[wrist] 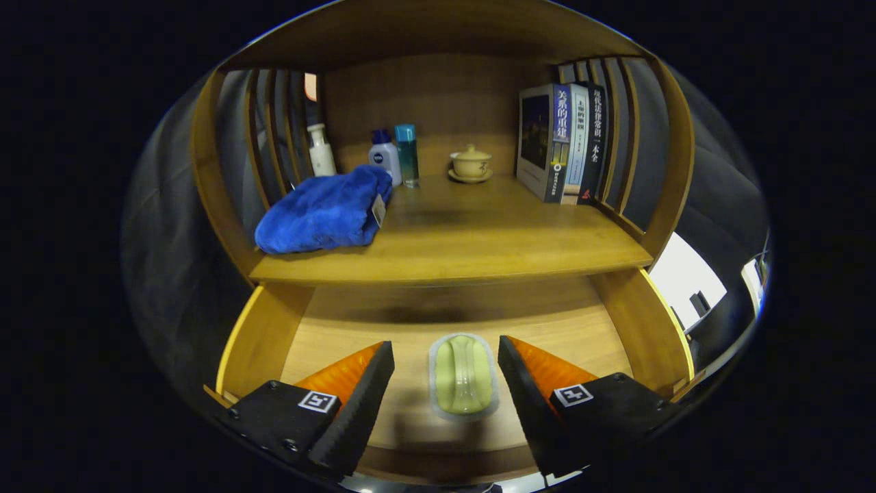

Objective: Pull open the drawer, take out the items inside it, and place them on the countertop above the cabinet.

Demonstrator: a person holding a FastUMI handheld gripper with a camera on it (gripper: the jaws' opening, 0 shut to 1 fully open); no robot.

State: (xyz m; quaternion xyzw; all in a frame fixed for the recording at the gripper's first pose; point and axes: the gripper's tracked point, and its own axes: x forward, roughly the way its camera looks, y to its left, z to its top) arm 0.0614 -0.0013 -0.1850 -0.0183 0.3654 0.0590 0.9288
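Note:
The wooden drawer (260, 335) is pulled open below the countertop (479, 239). On its floor lies a pale green bar in a clear wrapper (463, 375), long side pointing away from me. My gripper (446, 357) is open and hangs over the drawer, one finger on each side of the bar with a gap to both. A blue folded towel (321, 211) rests on the countertop at the left.
At the back of the countertop stand a white bottle (321, 150), a white bottle with a blue cap (385, 156), a teal bottle (407, 154) and a lidded cup on a saucer (470, 164). Three books (561, 142) stand upright at the right. Slatted wooden sides enclose the shelf.

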